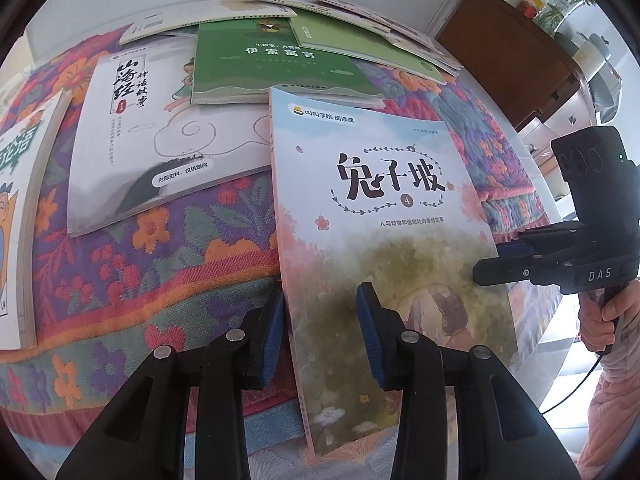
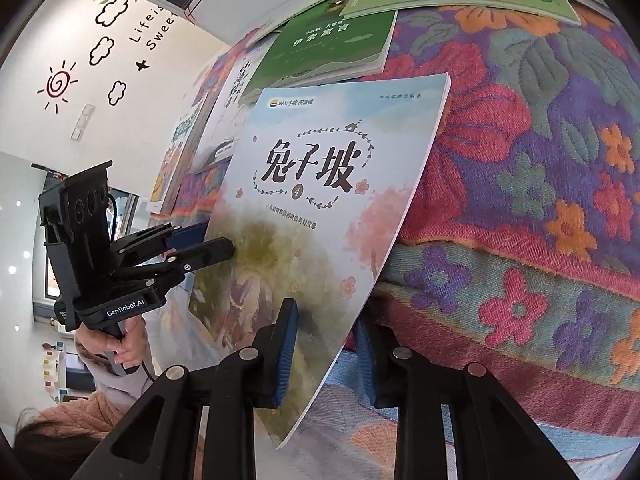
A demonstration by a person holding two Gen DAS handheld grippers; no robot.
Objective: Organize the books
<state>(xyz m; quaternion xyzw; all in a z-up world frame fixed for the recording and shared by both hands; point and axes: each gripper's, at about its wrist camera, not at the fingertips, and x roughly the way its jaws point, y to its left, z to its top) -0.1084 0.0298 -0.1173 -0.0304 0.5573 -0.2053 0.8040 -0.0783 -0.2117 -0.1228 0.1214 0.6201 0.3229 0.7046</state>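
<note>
Floral woven cloth [image 1: 208, 216] in red, purple, orange covers surface; white wall with sun and cloud decals, "Life is Sweet" lettering [image 2: 154, 26]; brown cabinet [image 1: 508, 52] at back. Pastel book [image 1: 384, 216] "兔子坡 4" raised off cloth, left gripper [image 1: 320, 332] clamped on spine edge, right gripper [image 2: 326, 344] clamped on opposite edge. Green book [image 1: 272, 64] "伊索寓言" and white book [image 1: 160, 136] "山海经" lie behind. Tool labels: "DAS", "GenRobot.AI"

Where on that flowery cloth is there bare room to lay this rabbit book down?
Bare floral cloth lies right of the rabbit book, below the green book. A smaller patch sits below the white book. The far edge is crowded.
</note>
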